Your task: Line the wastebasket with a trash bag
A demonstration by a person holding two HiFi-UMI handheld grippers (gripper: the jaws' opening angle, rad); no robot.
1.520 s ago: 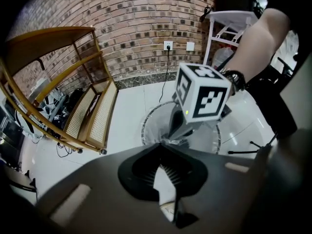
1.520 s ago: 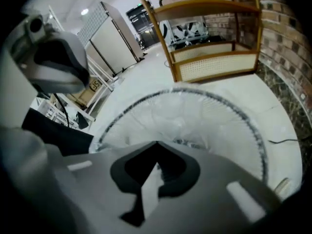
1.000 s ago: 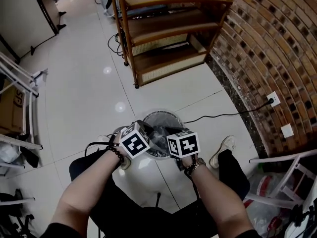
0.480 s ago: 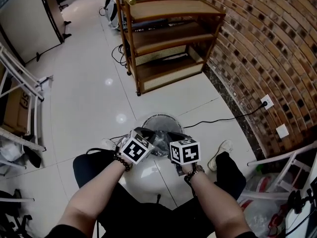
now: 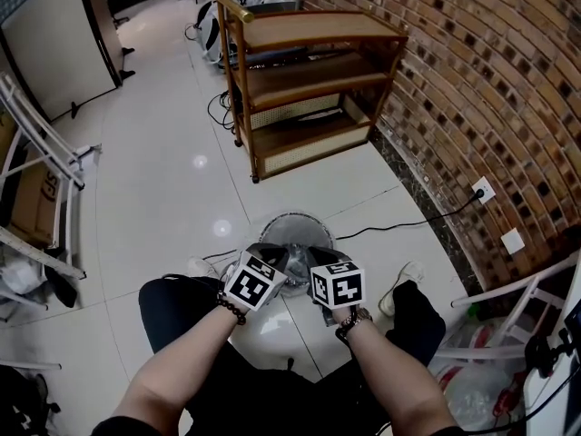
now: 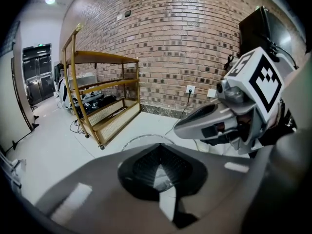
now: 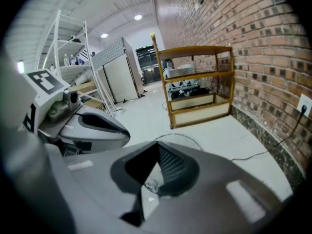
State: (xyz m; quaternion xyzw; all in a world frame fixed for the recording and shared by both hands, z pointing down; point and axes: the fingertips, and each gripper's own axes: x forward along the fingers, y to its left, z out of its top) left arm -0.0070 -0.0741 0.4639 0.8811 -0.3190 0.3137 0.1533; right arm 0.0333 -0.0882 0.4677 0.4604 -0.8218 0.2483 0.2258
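Note:
A round wire-mesh wastebasket [image 5: 295, 234] stands on the white floor in front of my knees. Its rim also shows in the left gripper view [image 6: 146, 139] and the right gripper view [image 7: 178, 137]. My left gripper [image 5: 270, 257] and right gripper [image 5: 315, 260] hang side by side just above its near rim. A thin clear trash bag [image 5: 292, 265] stretches between them. Both are shut, each pinching a bit of crinkled film at its tips: the left gripper [image 6: 161, 179] and the right gripper [image 7: 148, 182]. Most of the bag is hidden under the grippers.
A wooden shelf unit [image 5: 309, 80] stands beyond the basket against the brick wall [image 5: 490, 107]. A black cable [image 5: 399, 218] runs across the floor to a wall socket [image 5: 482, 191]. White racks [image 5: 36, 162] stand at the left, a white frame [image 5: 522, 321] at the right. The person's shoe [image 5: 399, 284] is by the basket.
Both grippers have risen a little and drawn back from the basket toward me, still shut on the bag. The left one has rolled somewhat.

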